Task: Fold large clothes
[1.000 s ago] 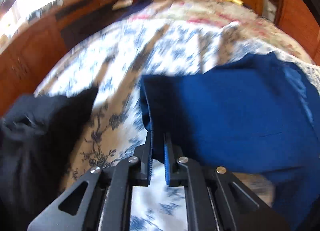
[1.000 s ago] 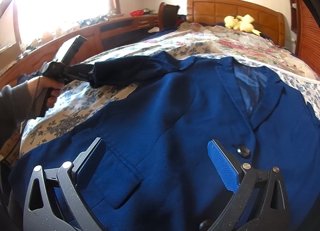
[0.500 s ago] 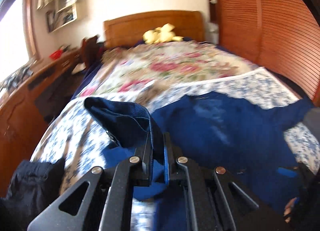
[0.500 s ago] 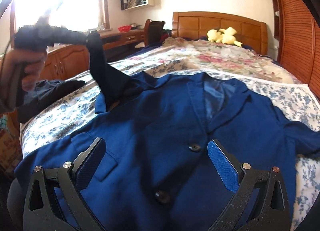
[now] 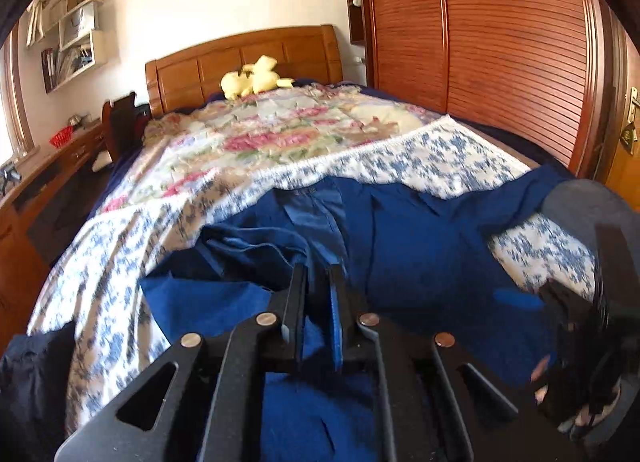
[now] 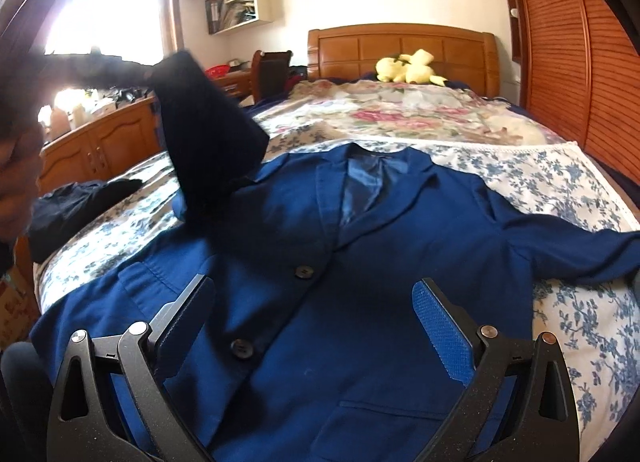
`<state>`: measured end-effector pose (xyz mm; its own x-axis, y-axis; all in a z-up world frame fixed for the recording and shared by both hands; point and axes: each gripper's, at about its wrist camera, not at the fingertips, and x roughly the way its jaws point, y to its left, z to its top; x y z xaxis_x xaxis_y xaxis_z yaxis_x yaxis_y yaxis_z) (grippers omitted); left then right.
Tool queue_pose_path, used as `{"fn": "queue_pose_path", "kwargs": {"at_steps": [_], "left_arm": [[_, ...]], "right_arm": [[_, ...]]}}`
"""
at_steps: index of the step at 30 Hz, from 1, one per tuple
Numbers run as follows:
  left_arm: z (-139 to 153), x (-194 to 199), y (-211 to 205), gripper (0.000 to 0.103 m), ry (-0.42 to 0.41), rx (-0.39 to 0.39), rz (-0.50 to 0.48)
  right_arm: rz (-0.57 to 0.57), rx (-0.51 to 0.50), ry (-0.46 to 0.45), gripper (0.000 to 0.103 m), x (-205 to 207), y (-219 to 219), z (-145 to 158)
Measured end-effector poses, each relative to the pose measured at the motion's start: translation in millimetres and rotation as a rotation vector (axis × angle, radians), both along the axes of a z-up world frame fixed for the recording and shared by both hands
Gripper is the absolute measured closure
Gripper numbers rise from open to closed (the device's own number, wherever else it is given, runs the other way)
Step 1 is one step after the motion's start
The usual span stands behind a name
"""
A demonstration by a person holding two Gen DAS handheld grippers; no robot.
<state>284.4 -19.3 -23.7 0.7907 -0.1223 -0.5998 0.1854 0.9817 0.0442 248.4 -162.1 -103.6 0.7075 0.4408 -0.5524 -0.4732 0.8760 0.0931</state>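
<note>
A dark blue suit jacket (image 6: 400, 242) lies front-up and buttoned on the bed's blue-flowered sheet (image 6: 560, 181). My left gripper (image 5: 318, 274) holds the jacket's left-hand sleeve (image 6: 212, 141) raised above the shoulder, cloth between its narrow jaws, which are opening. In the right wrist view this gripper (image 6: 152, 69) is a dark shape at the upper left, a hand (image 6: 16, 181) below it. My right gripper (image 6: 312, 286) hovers open over the jacket's lower front near the buttons, nothing between its fingers. The other sleeve (image 6: 580, 258) lies stretched out to the right.
A black garment (image 6: 80, 205) lies crumpled at the bed's left edge. A flowered quilt (image 6: 380, 113) and a yellow plush toy (image 6: 408, 67) sit toward the wooden headboard (image 6: 400, 41). Louvred wardrobe doors (image 6: 580, 81) stand right; a wooden desk (image 6: 100, 141) and chair (image 6: 272, 69) stand left.
My left gripper has lifted the sleeve off the sheet and carried it up and rightward over the jacket. The right gripper has shifted right along the jacket front, staying open.
</note>
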Motion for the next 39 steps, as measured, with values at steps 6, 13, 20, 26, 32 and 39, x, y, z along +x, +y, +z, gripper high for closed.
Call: {"fn": "queue_pose_path", "kwargs": {"at_steps": [6, 13, 20, 26, 32, 39], "left_arm": [[-30.0, -31.6, 17.8, 0.076, 0.027, -0.038, 0.035], [-55.6, -62.6, 49.0, 0.075, 0.016, -0.033, 0.1], [-71.2, -92.1, 82.9, 0.075, -0.007, -0.055, 0.157], [-74.9, -105.9, 106.5, 0.075, -0.012, -0.079, 0.184], [-80.4, -117.4, 124.4, 0.075, -0.011, -0.069, 0.209], [-85.0, -127.4, 142.3, 0.075, -0.005, -0.071, 0.242]], "right_arm": [[0.006, -0.002, 0.018, 0.002, 2.5, 4.0, -3.5], [0.046, -0.04, 0.027, 0.003, 0.6, 27.9, -11.7], [0.114, -0.065, 0.04, 0.007, -2.8, 56.9, -20.4], [0.201, -0.089, 0.042, 0.02, -2.8, 92.0, -24.8], [0.292, -0.107, 0.08, 0.029, 1.2, 126.4, -35.3], [0.344, -0.169, 0.137, 0.033, 3.9, 150.8, -57.6]]}}
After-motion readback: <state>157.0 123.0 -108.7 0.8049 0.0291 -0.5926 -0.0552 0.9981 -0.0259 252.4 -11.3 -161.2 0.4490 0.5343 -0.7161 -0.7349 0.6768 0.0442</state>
